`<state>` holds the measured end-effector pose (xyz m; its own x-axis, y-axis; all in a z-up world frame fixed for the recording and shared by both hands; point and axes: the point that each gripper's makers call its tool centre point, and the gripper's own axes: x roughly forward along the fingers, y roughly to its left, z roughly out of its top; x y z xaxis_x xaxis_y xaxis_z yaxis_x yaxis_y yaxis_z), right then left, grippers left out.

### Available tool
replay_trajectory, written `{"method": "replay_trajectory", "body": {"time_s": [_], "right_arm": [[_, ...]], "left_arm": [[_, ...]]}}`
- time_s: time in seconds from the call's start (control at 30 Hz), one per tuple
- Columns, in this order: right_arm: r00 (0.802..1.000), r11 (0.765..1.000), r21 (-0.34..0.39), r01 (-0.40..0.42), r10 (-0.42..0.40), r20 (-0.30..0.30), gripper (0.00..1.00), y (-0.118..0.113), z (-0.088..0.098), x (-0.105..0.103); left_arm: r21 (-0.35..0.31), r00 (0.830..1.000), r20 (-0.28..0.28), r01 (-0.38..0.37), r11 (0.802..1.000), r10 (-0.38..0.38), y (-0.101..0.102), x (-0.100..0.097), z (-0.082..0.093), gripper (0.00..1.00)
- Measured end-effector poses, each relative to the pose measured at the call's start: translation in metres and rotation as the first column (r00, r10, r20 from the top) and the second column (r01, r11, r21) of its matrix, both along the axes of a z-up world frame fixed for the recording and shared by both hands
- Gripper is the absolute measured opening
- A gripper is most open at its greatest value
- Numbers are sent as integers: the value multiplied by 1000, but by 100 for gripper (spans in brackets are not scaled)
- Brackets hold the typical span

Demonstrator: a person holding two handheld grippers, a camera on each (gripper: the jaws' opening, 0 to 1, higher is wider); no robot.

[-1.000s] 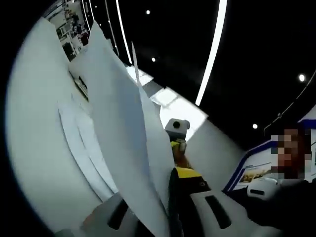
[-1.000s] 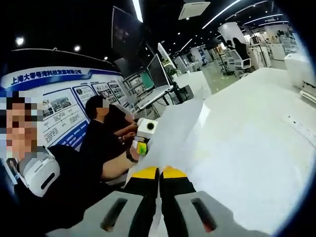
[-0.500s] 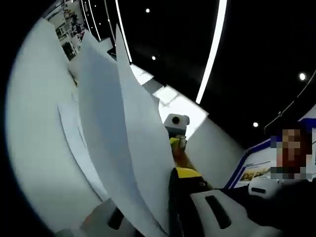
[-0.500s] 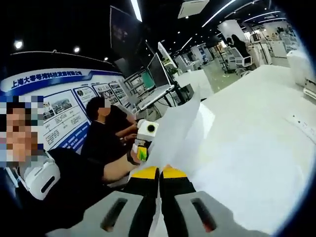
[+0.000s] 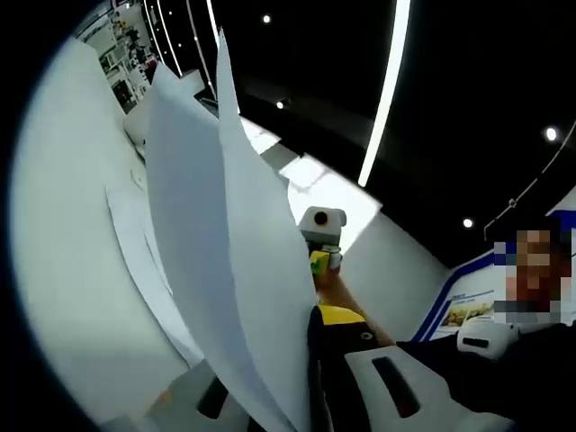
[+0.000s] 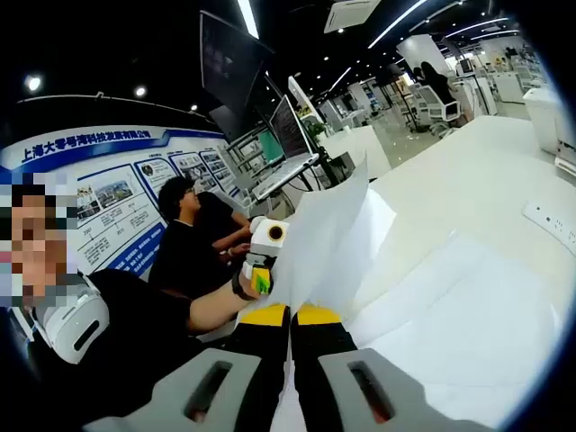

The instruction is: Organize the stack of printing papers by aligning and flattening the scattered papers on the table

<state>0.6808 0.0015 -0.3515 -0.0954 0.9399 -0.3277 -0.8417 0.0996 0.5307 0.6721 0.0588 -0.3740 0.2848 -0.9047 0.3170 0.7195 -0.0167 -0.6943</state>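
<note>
A few white printing papers (image 5: 225, 243) stand on edge, pinched at opposite ends by both grippers. My left gripper (image 5: 306, 346) is shut on their near edge; its yellow-tipped right jaw shows, the left jaw is mostly hidden behind the sheets. In the right gripper view the same papers (image 6: 335, 229) rise from my right gripper (image 6: 290, 315), whose yellow-tipped jaws are shut on them. The right gripper (image 5: 321, 236) shows past the sheets in the left gripper view, and the left gripper (image 6: 265, 245) shows in the right gripper view. More sheets (image 5: 144, 261) (image 6: 450, 297) lie flat on the white table (image 6: 468, 171).
A white power strip (image 6: 549, 216) lies at the table's far right. People in dark clothes (image 6: 189, 252) stand or sit at the left, near monitors (image 6: 283, 135) on further desks. A poster wall (image 6: 117, 193) stands behind them.
The held sheets have swung more upright and drawn closer together. In the right gripper view the sheets lying on the table have come more into sight. Both grippers stay shut.
</note>
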Motion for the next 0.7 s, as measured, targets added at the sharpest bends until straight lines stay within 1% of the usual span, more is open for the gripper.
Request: {"method": "replay_trajectory", "body": {"time_s": [0.33, 0.47, 0.57, 0.7], "right_arm": [[1000, 1000, 26, 11, -11, 3, 0, -1, -1, -1], [1000, 999, 39, 12, -12, 4, 0, -1, -2, -2], [999, 999, 50, 17, -18, 36, 1, -3, -2, 1], [998, 998, 62, 23, -26, 54, 6, -5, 1, 5]], "left_arm": [[1, 1000, 1, 0, 1000, 0, -1, -1, 0, 10], [10, 1000, 10, -2, 1000, 2, -1, -1, -1, 8], [15, 1000, 13, -3, 1000, 3, -1, -1, -2, 7], [11, 1000, 10, -3, 1000, 2, -2, -2, -2, 6]]}}
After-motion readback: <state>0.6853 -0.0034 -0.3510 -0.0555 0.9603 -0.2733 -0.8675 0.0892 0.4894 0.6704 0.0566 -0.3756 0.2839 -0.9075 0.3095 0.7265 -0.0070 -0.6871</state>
